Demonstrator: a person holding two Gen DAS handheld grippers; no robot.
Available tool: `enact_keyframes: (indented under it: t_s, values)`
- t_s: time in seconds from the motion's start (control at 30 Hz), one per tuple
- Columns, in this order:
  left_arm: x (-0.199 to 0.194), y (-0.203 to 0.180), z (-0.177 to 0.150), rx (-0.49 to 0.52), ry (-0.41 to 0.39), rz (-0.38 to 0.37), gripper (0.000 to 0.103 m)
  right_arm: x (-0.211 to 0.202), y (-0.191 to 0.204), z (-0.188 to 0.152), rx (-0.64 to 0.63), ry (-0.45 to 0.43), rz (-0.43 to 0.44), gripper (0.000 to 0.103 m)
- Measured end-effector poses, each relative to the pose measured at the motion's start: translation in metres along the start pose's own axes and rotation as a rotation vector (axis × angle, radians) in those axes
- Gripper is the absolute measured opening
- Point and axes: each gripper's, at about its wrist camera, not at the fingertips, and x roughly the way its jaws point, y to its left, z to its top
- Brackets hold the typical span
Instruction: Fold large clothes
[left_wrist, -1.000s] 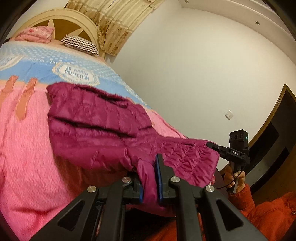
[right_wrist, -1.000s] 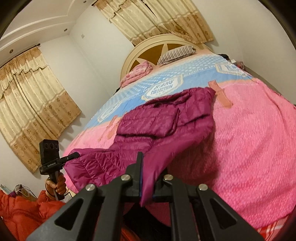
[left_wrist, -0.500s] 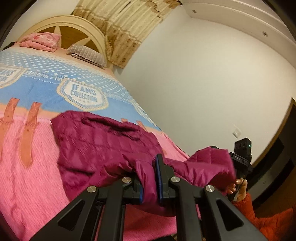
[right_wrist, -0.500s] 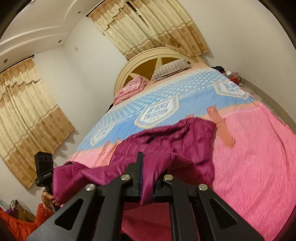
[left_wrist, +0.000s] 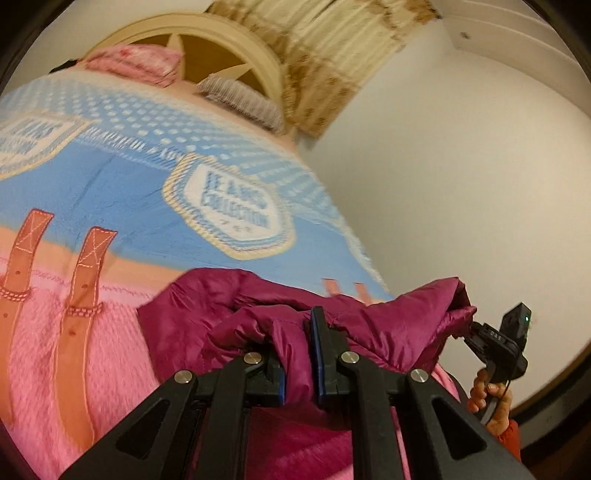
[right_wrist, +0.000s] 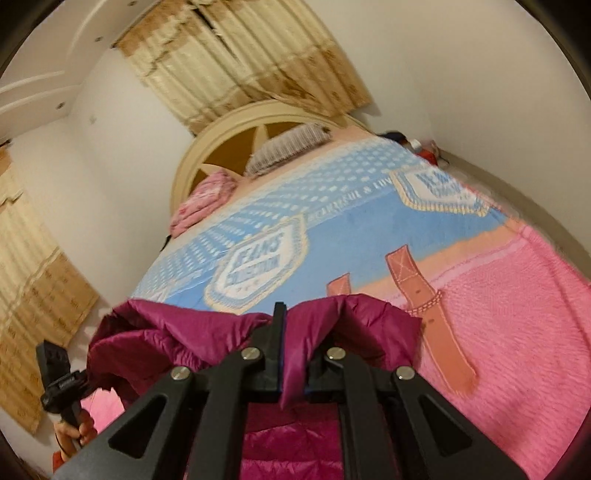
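Observation:
A magenta quilted puffer jacket (left_wrist: 229, 314) lies bunched on the pink part of the bed cover, its near edge lifted and doubled over the rest. My left gripper (left_wrist: 297, 362) is shut on a fold of that edge. In the right wrist view the same jacket (right_wrist: 177, 332) spreads left of the fingers, and my right gripper (right_wrist: 291, 365) is shut on another fold of its edge. Each view shows the other gripper at its side: the right one (left_wrist: 498, 343), the left one (right_wrist: 59, 376), both held in a hand.
The bed (left_wrist: 110, 206) carries a blue and pink printed cover, with a folded pink blanket (left_wrist: 140, 64) and a striped pillow (left_wrist: 243, 99) by the arched headboard (right_wrist: 236, 133). Curtains (right_wrist: 33, 295) hang on the left wall and behind the headboard. A white wall (left_wrist: 461, 184) runs along one side.
Both grippers have swung forward over the bed, carrying the jacket's near edge toward the headboard. The jacket, spread long before, is now doubled over and bunched close under the fingers.

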Motion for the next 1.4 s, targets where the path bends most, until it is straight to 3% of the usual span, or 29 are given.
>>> enact_keyframes:
  t_s: [0.23, 0.4, 0.47, 0.63, 0.73, 0.77, 0.8, 0.83, 0.87, 0.9, 0.97, 1.03, 1.13, 1.2, 1.33, 1.4]
  values:
    - [0.073, 0.044, 0.011, -0.088, 0.076, 0.093, 0.011, 0.081, -0.029, -0.006, 0.051, 0.074, -0.084, 0.01]
    - [0.1, 0.075, 0.007, -0.199, 0.15, 0.082, 0.012, 0.109, -0.047, -0.019, 0.107, 0.117, -0.14, 0.014]
    - [0.103, 0.08, 0.006, -0.226, 0.168, 0.059, 0.012, 0.116, -0.052, -0.023, 0.121, 0.141, -0.178, 0.021]
    - [0.091, 0.1, 0.018, -0.349, 0.205, -0.044, 0.016, 0.124, -0.065, -0.03, 0.157, 0.148, -0.175, 0.025]
    - [0.071, 0.093, 0.031, -0.306, 0.188, -0.036, 0.021, 0.123, -0.068, -0.032, 0.174, 0.148, -0.149, 0.027]
    - [0.065, 0.09, 0.034, -0.294, 0.173, -0.035, 0.025, 0.121, -0.069, -0.031, 0.182, 0.149, -0.137, 0.028]
    - [0.055, 0.089, 0.04, -0.287, 0.144, -0.031, 0.035, 0.122, -0.07, -0.031, 0.189, 0.15, -0.129, 0.03]
    - [0.047, 0.088, 0.045, -0.287, 0.113, -0.021, 0.044, 0.122, -0.07, -0.03, 0.198, 0.151, -0.12, 0.035]
    - [0.041, 0.09, 0.049, -0.288, 0.084, 0.003, 0.066, 0.116, -0.07, -0.028, 0.211, 0.15, -0.103, 0.043]
    - [0.032, 0.089, 0.052, -0.282, 0.051, 0.045, 0.08, 0.111, -0.07, -0.027, 0.22, 0.144, -0.088, 0.049]
    - [0.012, 0.082, 0.058, -0.242, -0.007, 0.125, 0.081, 0.089, -0.067, -0.023, 0.242, 0.097, -0.054, 0.091]
    - [-0.002, 0.071, 0.059, -0.19, -0.029, 0.171, 0.081, 0.061, -0.061, -0.019, 0.237, 0.016, -0.065, 0.103]
    - [0.001, 0.046, 0.053, -0.076, -0.017, 0.29, 0.081, 0.03, -0.035, -0.009, 0.125, -0.059, -0.123, 0.1]
    - [0.021, 0.024, 0.048, 0.016, 0.009, 0.343, 0.081, 0.032, -0.003, -0.004, -0.01, -0.04, -0.149, 0.083]
    - [0.089, -0.016, 0.039, 0.113, 0.091, 0.404, 0.081, 0.085, 0.072, -0.009, -0.3, 0.06, -0.251, 0.059]
    - [0.122, -0.021, 0.036, 0.121, 0.122, 0.442, 0.081, 0.116, 0.092, -0.018, -0.375, 0.086, -0.289, 0.055]
